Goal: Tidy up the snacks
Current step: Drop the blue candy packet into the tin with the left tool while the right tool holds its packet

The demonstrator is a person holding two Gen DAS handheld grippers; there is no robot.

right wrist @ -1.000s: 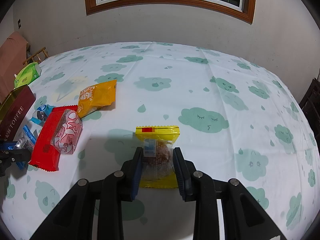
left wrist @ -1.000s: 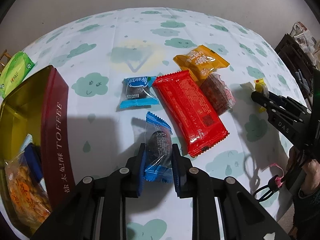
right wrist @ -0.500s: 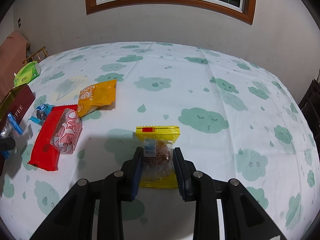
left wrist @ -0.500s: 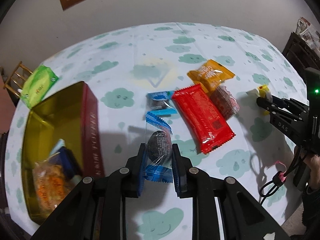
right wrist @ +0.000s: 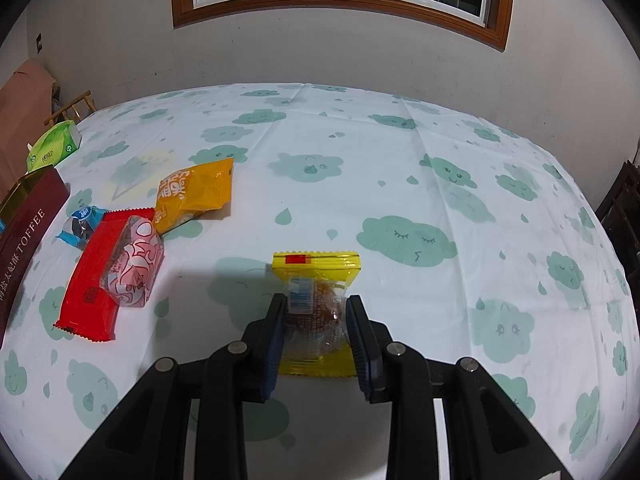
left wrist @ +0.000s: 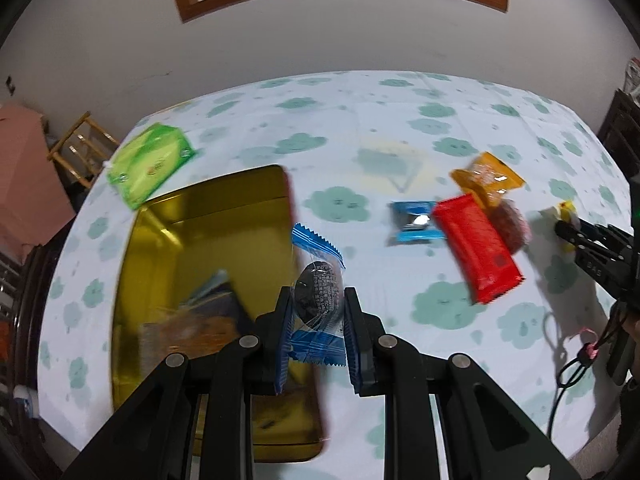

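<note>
My left gripper (left wrist: 318, 336) is shut on a blue-and-clear wrapped dark snack (left wrist: 318, 292), held in the air over the right wall of the gold toffee tin (left wrist: 192, 232). The tin holds a few snacks (left wrist: 192, 320). My right gripper (right wrist: 314, 340) is shut on a yellow wrapped pastry (right wrist: 316, 300) low over the table; it shows at the right of the left wrist view (left wrist: 566, 216). On the cloth lie a red pack (left wrist: 476, 248), an orange pack (left wrist: 486, 178), a pink patterned snack (right wrist: 134, 272) and a small blue snack (left wrist: 416, 222).
A green tissue pack (left wrist: 150, 164) lies beyond the tin, near the table's far left edge. The tin's maroon side reads TOFFEE (right wrist: 24, 240). A wooden chair (left wrist: 80, 144) stands past the table on the left. Dark furniture (right wrist: 624, 208) stands at the right.
My left gripper has lifted the blue snack off the table and carried it left, over the tin's edge. My right gripper with the yellow pastry has stayed still.
</note>
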